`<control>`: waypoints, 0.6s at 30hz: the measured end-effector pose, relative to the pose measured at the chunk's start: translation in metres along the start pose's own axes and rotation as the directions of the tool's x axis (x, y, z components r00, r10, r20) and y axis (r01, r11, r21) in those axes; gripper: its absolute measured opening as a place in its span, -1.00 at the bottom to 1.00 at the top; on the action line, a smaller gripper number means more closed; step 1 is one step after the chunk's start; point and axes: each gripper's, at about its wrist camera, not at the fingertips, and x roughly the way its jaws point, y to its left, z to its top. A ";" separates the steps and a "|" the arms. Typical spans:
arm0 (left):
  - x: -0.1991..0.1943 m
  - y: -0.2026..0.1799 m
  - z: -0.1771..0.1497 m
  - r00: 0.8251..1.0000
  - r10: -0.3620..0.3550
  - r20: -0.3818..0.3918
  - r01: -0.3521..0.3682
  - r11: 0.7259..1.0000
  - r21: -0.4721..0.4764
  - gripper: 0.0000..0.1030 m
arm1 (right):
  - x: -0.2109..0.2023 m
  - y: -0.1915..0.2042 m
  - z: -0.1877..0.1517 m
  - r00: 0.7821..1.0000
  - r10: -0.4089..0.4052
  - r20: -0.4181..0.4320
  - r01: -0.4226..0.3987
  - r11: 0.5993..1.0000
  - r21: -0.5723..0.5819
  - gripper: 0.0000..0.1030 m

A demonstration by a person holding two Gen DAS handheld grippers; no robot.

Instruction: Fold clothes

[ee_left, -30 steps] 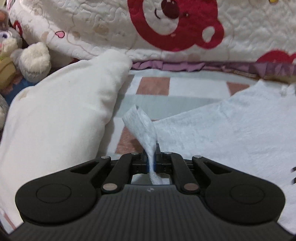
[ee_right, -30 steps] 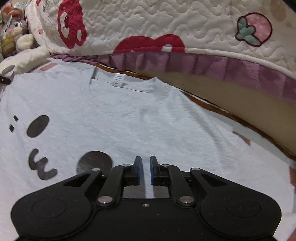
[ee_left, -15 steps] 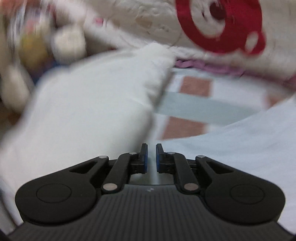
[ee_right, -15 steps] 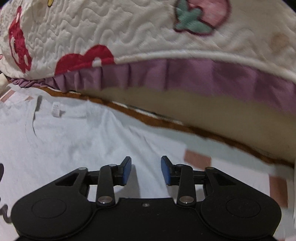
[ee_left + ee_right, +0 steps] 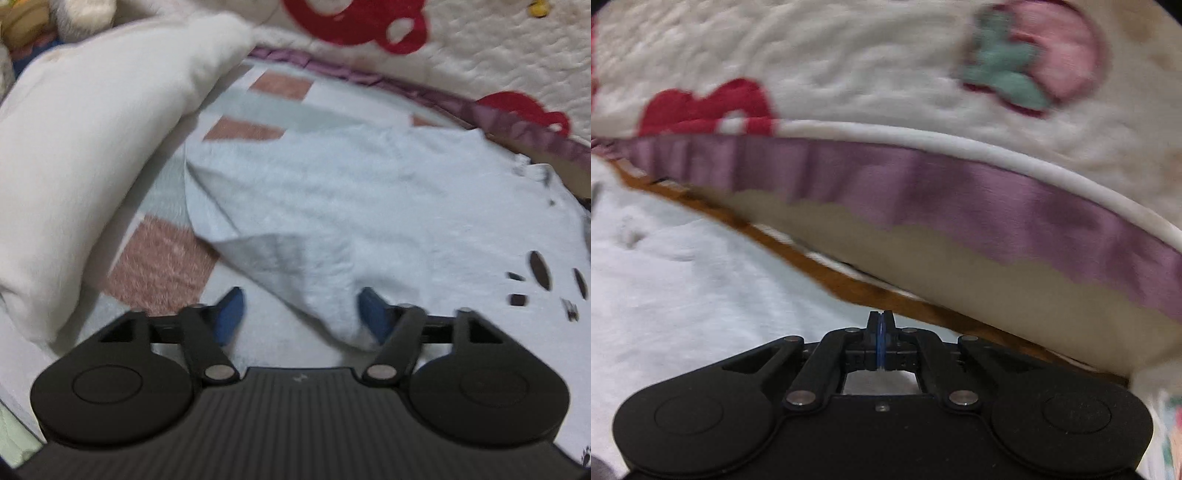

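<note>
A pale blue-white T-shirt (image 5: 369,206) with black printed marks lies spread on a checked blanket; its left sleeve is folded in over the body. My left gripper (image 5: 301,314) is open, its blue pads either side of the folded sleeve's lower edge, not clamped on it. In the right wrist view the shirt (image 5: 683,288) fills the lower left. My right gripper (image 5: 881,321) is shut at the shirt's far edge near the bed base; whether it pinches cloth is hidden.
A white pillow (image 5: 85,155) lies left of the shirt. A quilted cover (image 5: 849,74) with red and strawberry prints and a purple frill (image 5: 960,199) hangs along the back. Plush toys (image 5: 55,14) sit at the far left. The checked blanket (image 5: 159,258) shows beside the sleeve.
My left gripper let go of the sleeve strip it held, swung away, and now stands open over the folded sleeve. My right gripper moved right to the shirt's edge, opened, then shut.
</note>
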 end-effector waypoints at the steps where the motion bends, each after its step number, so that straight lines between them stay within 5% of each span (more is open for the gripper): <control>1: 0.001 0.002 0.000 1.000 -0.010 0.016 0.010 1.000 -0.016 0.45 | -0.005 -0.003 -0.005 1.000 0.003 0.006 -0.003 1.000 0.023 -0.93; 4: 0.002 0.010 0.002 0.997 -0.062 0.043 0.065 0.995 -0.074 0.31 | -0.026 -0.009 -0.025 0.996 0.078 0.038 -0.081 0.993 0.083 -0.84; 7: 0.001 0.012 0.003 0.998 0.036 0.053 -0.033 0.998 -0.059 -0.74 | -0.040 -0.006 -0.045 0.994 0.107 0.026 -0.108 0.992 0.057 -0.74; 9: -0.003 0.019 0.003 0.995 0.069 0.068 -0.064 0.996 -0.069 -0.88 | -0.046 -0.002 -0.056 0.993 0.117 -0.002 -0.117 0.992 0.038 -0.73; 13: -0.023 0.038 -0.002 0.971 0.190 0.146 -0.179 0.980 -0.086 -0.93 | -0.068 -0.006 -0.075 0.986 0.165 -0.002 -0.164 0.981 0.099 -0.68; 16: -0.038 0.042 -0.007 0.988 0.091 0.128 -0.080 0.993 -0.088 -0.94 | -0.086 -0.011 -0.090 0.979 0.205 0.003 -0.203 0.967 0.151 -0.34; 18: -0.047 0.044 -0.010 0.993 0.023 0.116 -0.013 0.996 -0.091 -0.68 | -0.106 -0.022 -0.104 0.969 0.246 0.019 -0.244 0.947 0.209 -0.27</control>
